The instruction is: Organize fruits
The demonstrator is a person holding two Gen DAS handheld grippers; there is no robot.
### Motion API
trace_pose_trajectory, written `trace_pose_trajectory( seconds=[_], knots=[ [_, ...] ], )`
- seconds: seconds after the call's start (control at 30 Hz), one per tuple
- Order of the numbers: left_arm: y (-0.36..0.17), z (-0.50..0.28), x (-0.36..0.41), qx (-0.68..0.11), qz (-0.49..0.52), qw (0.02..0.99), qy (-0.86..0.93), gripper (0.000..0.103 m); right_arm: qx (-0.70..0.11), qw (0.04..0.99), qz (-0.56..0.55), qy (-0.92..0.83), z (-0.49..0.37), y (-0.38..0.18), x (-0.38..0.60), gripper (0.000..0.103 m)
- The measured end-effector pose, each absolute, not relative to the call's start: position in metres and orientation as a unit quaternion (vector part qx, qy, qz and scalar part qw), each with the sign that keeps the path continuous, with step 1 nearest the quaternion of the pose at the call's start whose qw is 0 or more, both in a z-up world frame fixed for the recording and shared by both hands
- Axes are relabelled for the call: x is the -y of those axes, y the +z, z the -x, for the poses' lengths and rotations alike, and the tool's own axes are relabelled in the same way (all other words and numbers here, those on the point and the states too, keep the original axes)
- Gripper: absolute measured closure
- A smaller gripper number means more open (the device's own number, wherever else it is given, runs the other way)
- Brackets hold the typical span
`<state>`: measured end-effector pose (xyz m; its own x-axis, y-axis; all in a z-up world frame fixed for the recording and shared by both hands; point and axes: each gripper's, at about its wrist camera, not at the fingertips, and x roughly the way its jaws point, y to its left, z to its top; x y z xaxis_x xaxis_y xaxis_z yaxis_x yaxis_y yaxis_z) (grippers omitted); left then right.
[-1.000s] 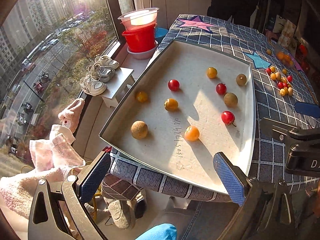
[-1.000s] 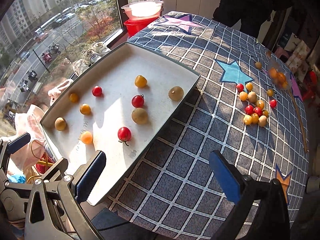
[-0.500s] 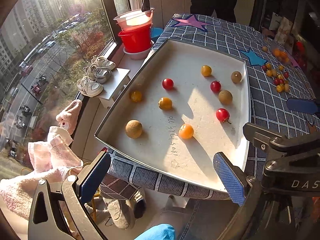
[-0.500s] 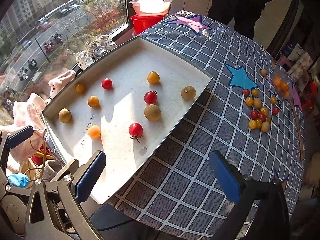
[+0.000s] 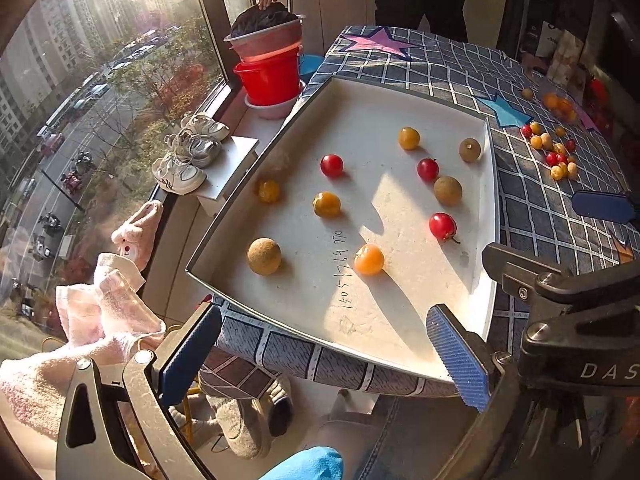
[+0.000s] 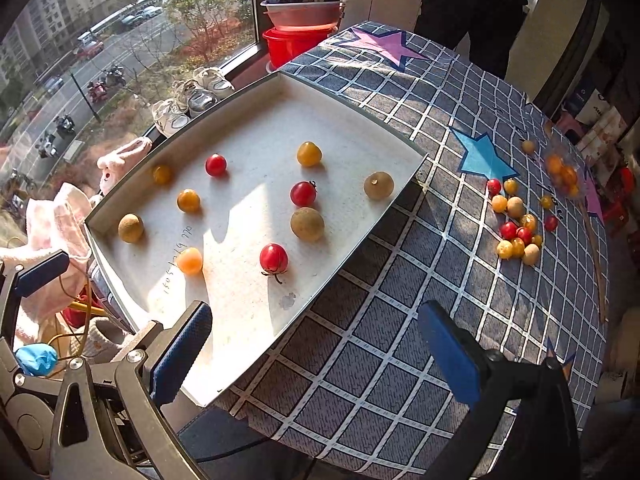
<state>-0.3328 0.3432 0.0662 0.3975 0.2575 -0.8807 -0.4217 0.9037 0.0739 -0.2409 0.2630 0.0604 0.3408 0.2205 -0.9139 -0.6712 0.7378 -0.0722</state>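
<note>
Nine small fruits [image 6: 274, 258] are seen spread apart on the white tray [image 6: 256, 344], with a further cluster [image 6: 516, 222] left on the checked surface [image 6: 380, 360], so sorting is judged under way, and both the left tool [image 5: 324, 356] and right tool [image 6: 316, 354], held wide and empty, must next be reached to a fruit.

Standing person [image 6: 476, 4] — head cut off

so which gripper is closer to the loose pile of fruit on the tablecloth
Right. The right gripper hovers over the cloth, the fruit pile ahead to its right. The left gripper sits beyond the tray.
</note>
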Motion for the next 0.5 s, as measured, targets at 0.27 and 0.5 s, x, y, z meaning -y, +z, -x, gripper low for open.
trace_pose_trajectory(
  seconds=[0.27, 0.5],
  knots=[
    [0.0665, 0.3331, -0.3401, -0.508, 0.076, 0.834, 0.202, 0.0, -0.5, 0.785, 0.228, 0.284, 0.2428, 0.06, -0.2633, 0.0],
    [0.0673, 0.333, -0.3395, -0.507, 0.076, 0.835, 0.202, 0.0, -0.5, 0.786, 0.23, 0.284, 0.244, 0.0597, -0.2639, 0.0]
  ],
)
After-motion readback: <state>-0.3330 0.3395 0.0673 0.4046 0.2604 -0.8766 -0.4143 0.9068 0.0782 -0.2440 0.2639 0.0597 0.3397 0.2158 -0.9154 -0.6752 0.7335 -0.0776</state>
